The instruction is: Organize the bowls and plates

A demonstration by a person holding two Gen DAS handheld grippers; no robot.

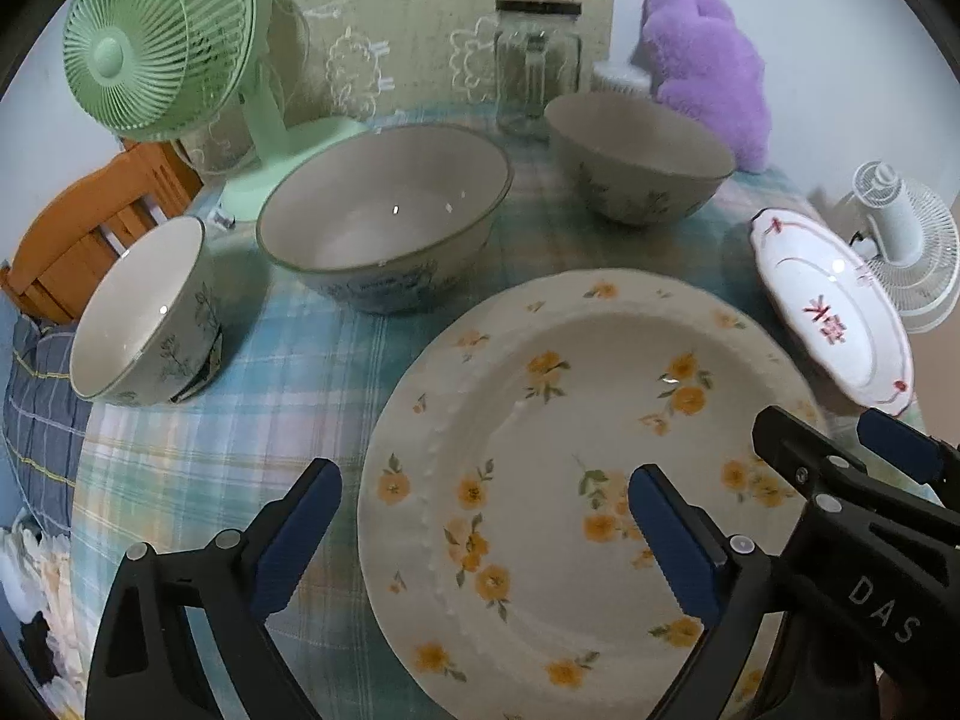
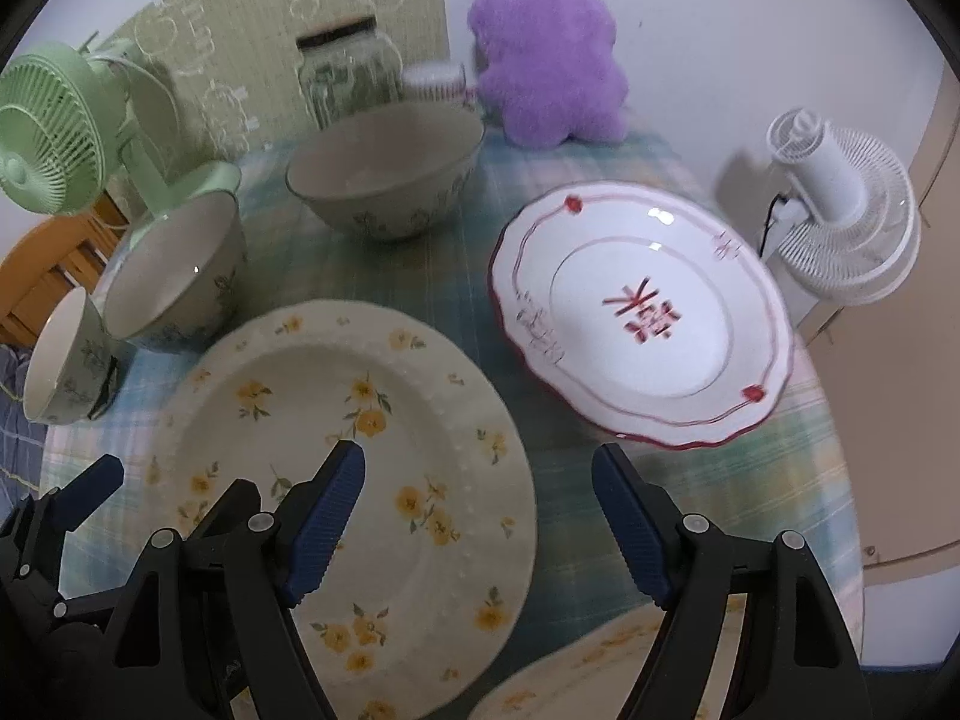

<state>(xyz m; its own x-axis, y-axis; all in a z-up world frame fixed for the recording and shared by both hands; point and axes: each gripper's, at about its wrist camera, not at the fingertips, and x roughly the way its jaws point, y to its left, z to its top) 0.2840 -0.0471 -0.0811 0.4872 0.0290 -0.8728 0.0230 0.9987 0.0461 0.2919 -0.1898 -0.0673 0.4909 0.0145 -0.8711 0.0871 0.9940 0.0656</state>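
A cream plate with yellow flowers lies at the near middle of the plaid cloth. A white plate with red trim and a red character lies to its right. Three bowls stand behind: a large one, a medium one and a small one at the left. My left gripper is open, its jaws spanning the flowered plate's left rim. My right gripper is open over that plate's right rim.
A green fan, a glass jar, a purple plush toy and a white cup stand at the back. A white fan stands at the right edge. A second flowered plate's rim shows near front. A wooden chair is at left.
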